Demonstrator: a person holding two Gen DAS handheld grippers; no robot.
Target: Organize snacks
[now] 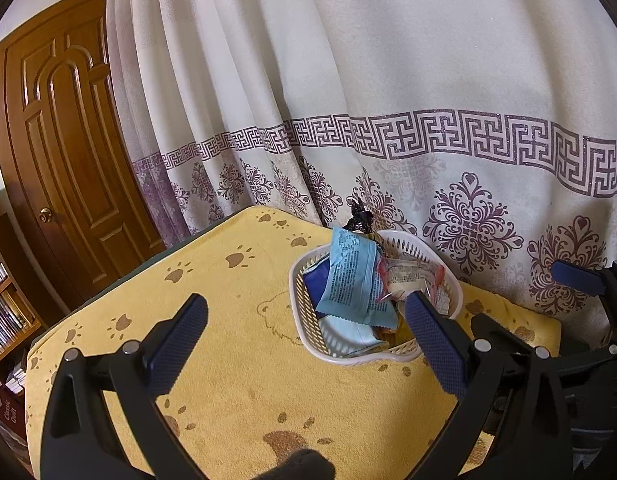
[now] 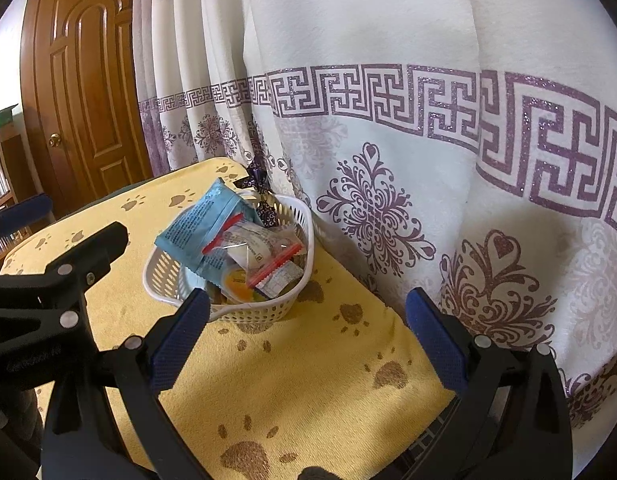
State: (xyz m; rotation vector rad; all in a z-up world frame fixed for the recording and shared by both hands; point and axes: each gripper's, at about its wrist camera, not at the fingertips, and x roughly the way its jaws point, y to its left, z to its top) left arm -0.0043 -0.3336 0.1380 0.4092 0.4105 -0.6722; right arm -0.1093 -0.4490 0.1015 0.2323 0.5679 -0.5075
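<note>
Left wrist view
Left gripper [image 1: 306,334]: jaws spread wide, nothing between them, hovering above the yellow cloth [image 1: 236,380].
Basket [image 1: 308,344]: white slotted plastic, on the cloth near its far edge, close to the curtain [image 1: 388,80]; the gripper's right finger overlaps its near right rim in the picture.
Snacks: piled inside the basket; a light blue packet [image 1: 350,280] leans upright on top, a clear packet with red edges [image 1: 412,276] lies to its right, a dark blue packet [image 1: 318,284] sits at the left.
Right gripper [image 1: 580,280]: partly visible at the right edge, one blue pad showing.
Door [image 1: 64,140]: brown wood, far left.

Right wrist view
Right gripper [image 2: 308,340]: jaws wide apart, empty, above the cloth [image 2: 308,380], just this side of the basket.
Basket [image 2: 164,276]: ahead and slightly left, beside the curtain [image 2: 388,20].
Snacks: the light blue packet [image 2: 200,232] on the left, the clear red-edged packet [image 2: 256,244] across the middle, an orange packet [image 2: 238,280] low at the front.
Left gripper [image 2: 60,248]: black finger at the left, its opening not readable here.
</note>
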